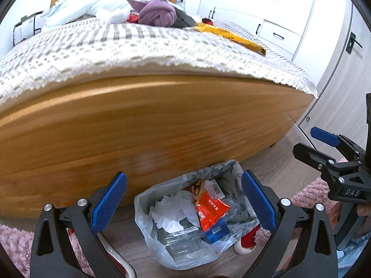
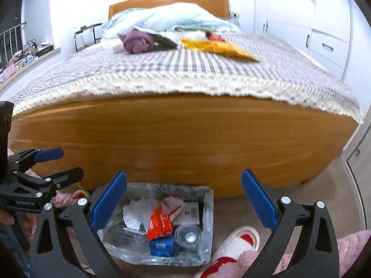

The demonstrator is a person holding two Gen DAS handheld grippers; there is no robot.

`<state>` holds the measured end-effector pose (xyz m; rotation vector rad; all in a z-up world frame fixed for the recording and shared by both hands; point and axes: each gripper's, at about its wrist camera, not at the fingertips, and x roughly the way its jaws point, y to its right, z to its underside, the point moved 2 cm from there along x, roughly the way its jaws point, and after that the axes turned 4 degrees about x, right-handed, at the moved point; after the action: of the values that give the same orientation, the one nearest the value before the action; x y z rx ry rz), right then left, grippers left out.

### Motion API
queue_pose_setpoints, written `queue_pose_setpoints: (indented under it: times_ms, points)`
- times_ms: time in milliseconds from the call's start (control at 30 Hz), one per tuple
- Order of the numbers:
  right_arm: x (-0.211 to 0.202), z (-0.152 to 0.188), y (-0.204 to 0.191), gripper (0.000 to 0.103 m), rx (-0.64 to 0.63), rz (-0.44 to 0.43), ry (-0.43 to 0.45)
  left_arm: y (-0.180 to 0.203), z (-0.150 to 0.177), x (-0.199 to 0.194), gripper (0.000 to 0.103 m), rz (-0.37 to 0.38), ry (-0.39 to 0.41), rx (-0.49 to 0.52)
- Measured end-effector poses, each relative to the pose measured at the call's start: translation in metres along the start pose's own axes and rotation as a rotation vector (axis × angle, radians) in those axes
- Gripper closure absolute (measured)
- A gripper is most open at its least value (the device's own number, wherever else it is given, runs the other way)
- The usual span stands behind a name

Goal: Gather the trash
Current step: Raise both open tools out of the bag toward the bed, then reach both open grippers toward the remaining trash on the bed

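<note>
A clear plastic trash bag [image 1: 148,231] [image 2: 208,210] stands open on the floor against the wooden bed foot. It holds crumpled white tissue [image 1: 172,208] [image 2: 135,213], an orange-red wrapper [image 1: 212,210] [image 2: 160,223], a blue box [image 2: 161,246] and clear plastic packaging. My left gripper [image 1: 184,203] is open above the bag, nothing between its fingers. My right gripper [image 2: 184,202] is open too, over the bag's right side, and appears at the right of the left wrist view [image 1: 310,143]. On the bedspread lie a yellow packet [image 1: 231,34] [image 2: 218,48] and a red wrapper [image 1: 207,21] [image 2: 214,36].
A purple knotted garment [image 1: 158,14] [image 2: 136,42], a grey patterned item and pillows lie on the bed [image 2: 185,136]. Red-and-white slippers [image 2: 234,245] [image 1: 245,243] sit beside the bag. Pink fluffy rugs [image 2: 352,247] flank it. White wardrobes [image 1: 266,4] stand at the right.
</note>
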<state>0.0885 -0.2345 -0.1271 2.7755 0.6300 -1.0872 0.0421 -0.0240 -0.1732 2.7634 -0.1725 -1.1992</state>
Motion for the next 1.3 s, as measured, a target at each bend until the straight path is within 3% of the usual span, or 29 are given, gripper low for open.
queue_pose_setpoints:
  times_ms: [500, 1300]
  points:
    - [-0.021, -0.017, -0.014, 0.008, -0.068, -0.023, 0.127, -0.009, -0.023, -0.032, 0.008, 0.000, 0.108, -0.037]
    - [-0.031, -0.088, -0.006, 0.008, -0.032, 0.013, 0.361, -0.006, -0.093, -0.067, 0.008, -0.081, 0.344, 0.086]
